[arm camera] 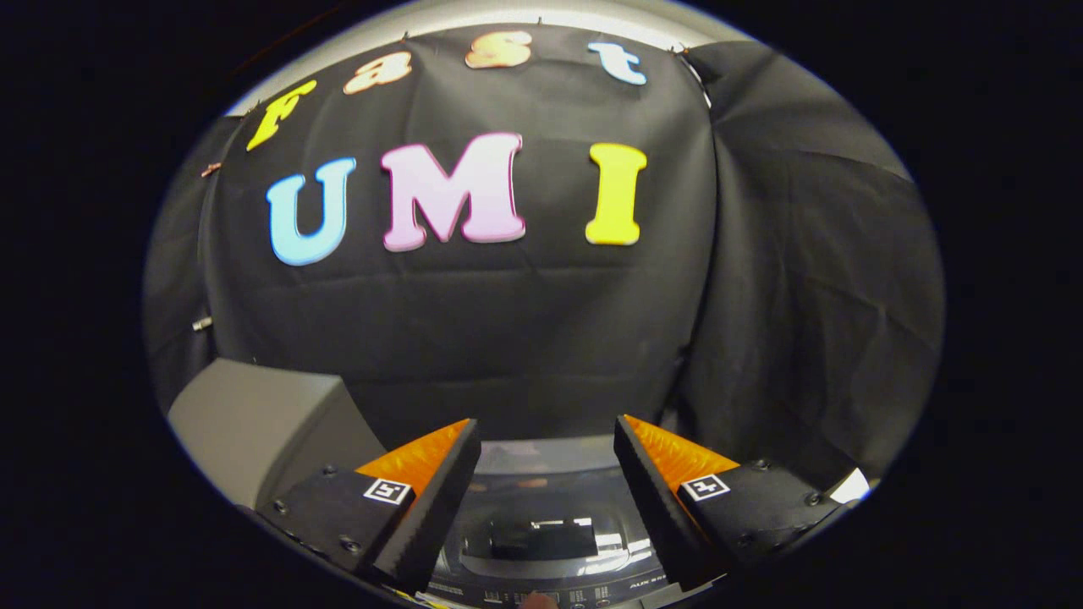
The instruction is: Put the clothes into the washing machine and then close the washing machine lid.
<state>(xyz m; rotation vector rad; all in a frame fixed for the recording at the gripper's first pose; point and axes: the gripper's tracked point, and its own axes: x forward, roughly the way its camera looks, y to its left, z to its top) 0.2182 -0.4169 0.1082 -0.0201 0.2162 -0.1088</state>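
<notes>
My gripper [546, 436] stands open, its fingers wide apart with nothing between them. Below and between the fingers lies the washing machine's lid [541, 507], a dark glossy pane that reflects the lights and looks closed flat. A strip of control markings [584, 592] runs along the machine's near edge. The gripper hovers above the machine's top and points at the black cloth wall. I see no clothes.
A grey box-like block [262, 423] sits to the left of the fingers, beside the machine. Black cloth [525, 338] hangs right behind the machine and folds around on the right [812, 296].
</notes>
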